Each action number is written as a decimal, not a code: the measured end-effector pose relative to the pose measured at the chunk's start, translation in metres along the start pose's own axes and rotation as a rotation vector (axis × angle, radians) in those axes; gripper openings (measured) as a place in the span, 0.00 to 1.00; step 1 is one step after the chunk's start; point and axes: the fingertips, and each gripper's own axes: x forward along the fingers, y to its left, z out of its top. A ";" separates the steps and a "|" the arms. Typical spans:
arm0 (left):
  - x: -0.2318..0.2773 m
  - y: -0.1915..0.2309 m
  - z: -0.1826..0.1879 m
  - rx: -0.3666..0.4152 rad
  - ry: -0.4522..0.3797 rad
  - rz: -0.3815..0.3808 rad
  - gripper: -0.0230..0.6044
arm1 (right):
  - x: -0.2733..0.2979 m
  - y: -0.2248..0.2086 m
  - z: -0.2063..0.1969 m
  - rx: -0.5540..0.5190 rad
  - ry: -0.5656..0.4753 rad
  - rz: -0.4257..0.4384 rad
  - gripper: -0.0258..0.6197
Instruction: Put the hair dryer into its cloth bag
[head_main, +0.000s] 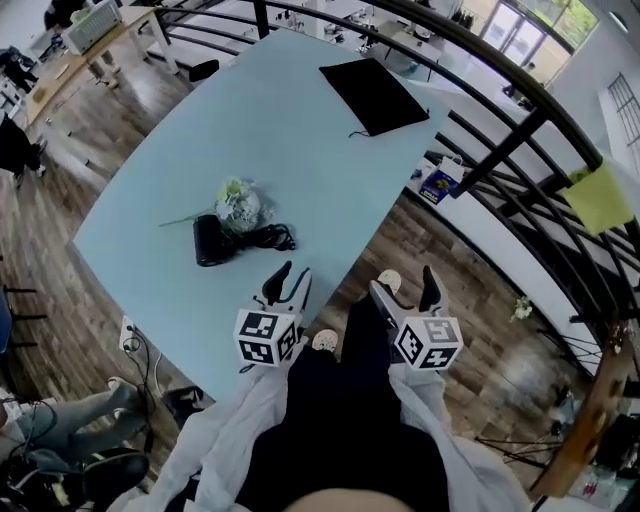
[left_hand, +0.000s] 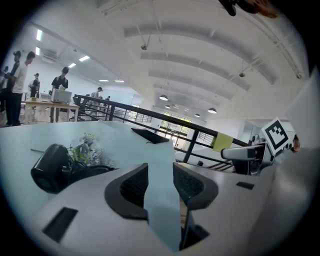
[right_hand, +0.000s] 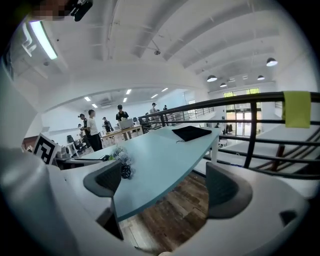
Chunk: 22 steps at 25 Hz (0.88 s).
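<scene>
The table (head_main: 300, 130) top is seen as a smooth, matt, pale blue surface. The hair dryer (head_main: 212, 240) is cased in black plastic with a dull sheen, and its cord (head_main: 268, 237) is sheathed in a black, rubbery-looking material. The cloth bag (head_main: 373, 95) is made of black matt fabric. The floor (head_main: 385, 245) is laid in grained wooden planks. The railing (head_main: 520, 140) is formed of dark, smooth metal bars. The left gripper (head_main: 293, 275) and right gripper (head_main: 404, 283) are moulded in pale matt plastic. Their 2 pairs of pads (left_hand: 132, 187) are faced with a dark, finely textured material. The sleeves (head_main: 250, 420) are of white cloth.
</scene>
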 end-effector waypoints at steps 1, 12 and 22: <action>0.002 0.007 0.002 -0.009 -0.006 0.020 0.29 | 0.009 0.001 0.005 -0.010 0.001 0.019 0.86; 0.018 0.066 0.014 -0.118 -0.062 0.324 0.29 | 0.131 0.032 0.046 -0.166 0.114 0.353 0.86; 0.071 0.088 0.042 -0.216 -0.127 0.624 0.29 | 0.228 0.015 0.094 -0.302 0.222 0.635 0.86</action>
